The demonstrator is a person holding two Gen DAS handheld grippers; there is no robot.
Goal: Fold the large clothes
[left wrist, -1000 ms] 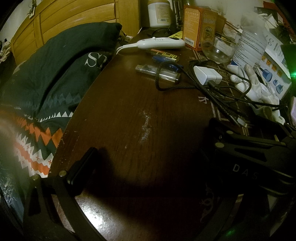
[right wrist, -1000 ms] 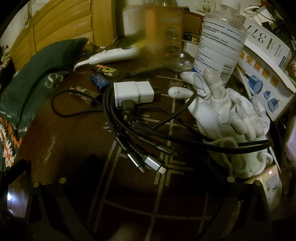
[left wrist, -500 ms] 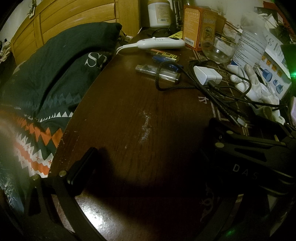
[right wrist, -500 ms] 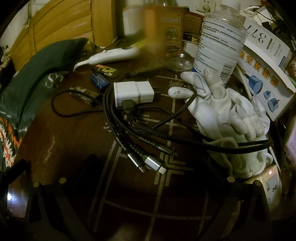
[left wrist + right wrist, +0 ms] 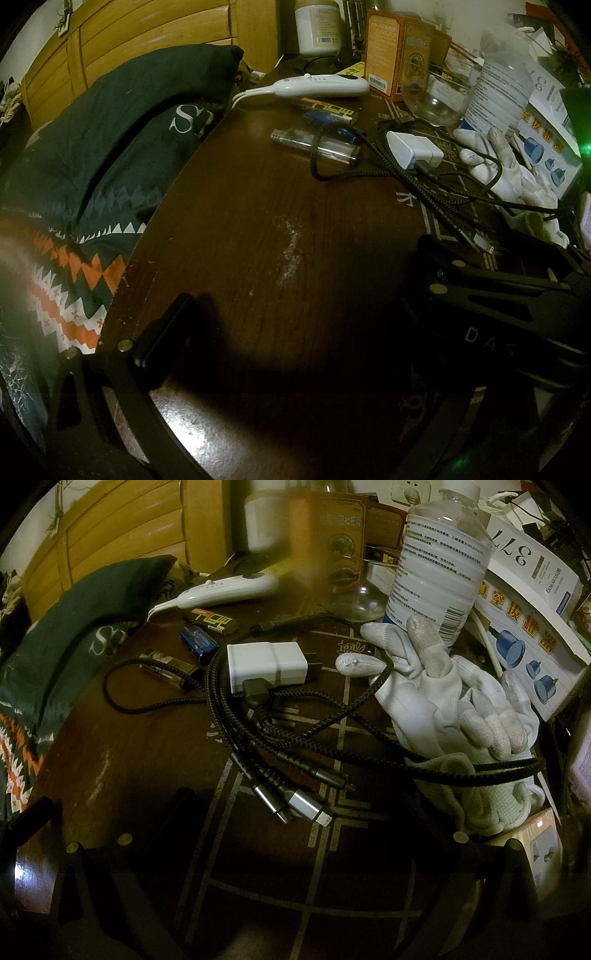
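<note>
Lighting: dim, warm yellowish cast, both views. Brightest areas top of frame, on honey-coloured wooden panelling [image 5: 122, 40] and clear plastic water bottle w/ white label [image 5: 439, 561].
Shadows: heavy across lower half of dark brown polished wooden table [image 5: 258, 229]; near corners almost black.
Glare: pale sheen patch on tabletop, lower left, left wrist view; green flare spot at right edge.
Blur: orange cardboard box [image 5: 317, 535] smeared/soft in right wrist view; hazy orange-pink smudge at left edge, left wrist view. Braided black cables [image 5: 295, 723] sharp.
Distortion: strong fisheye curve, black vignette all round.
</note>
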